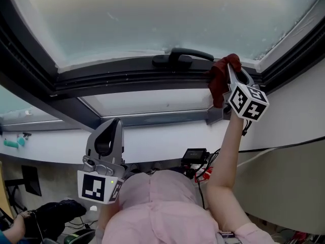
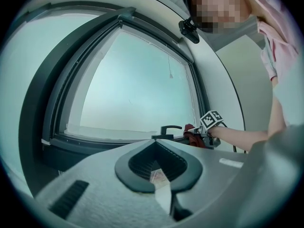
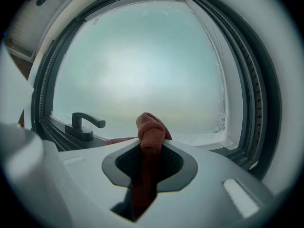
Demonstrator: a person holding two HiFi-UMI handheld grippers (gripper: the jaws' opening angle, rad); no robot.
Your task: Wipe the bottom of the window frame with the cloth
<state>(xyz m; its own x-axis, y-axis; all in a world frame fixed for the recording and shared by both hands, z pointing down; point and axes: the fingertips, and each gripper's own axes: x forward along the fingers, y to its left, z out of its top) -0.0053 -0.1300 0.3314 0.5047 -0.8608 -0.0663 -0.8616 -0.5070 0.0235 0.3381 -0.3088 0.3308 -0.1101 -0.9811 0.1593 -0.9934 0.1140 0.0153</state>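
The right hand-held gripper [image 3: 151, 148] is clenched on a red cloth [image 3: 151, 127] at the window frame [image 1: 127, 78] just right of the handle [image 1: 183, 56], while the left hand-held gripper [image 2: 159, 175] is closed and empty.

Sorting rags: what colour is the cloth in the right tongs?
The cloth is rust red, clearest in the right gripper view.

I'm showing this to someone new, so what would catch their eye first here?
The red cloth clamped in the right claw, up at the dark window frame just right of the black handle. Behind it, the big frosted pane fills the view. The left claw hangs lower down, away from the window.
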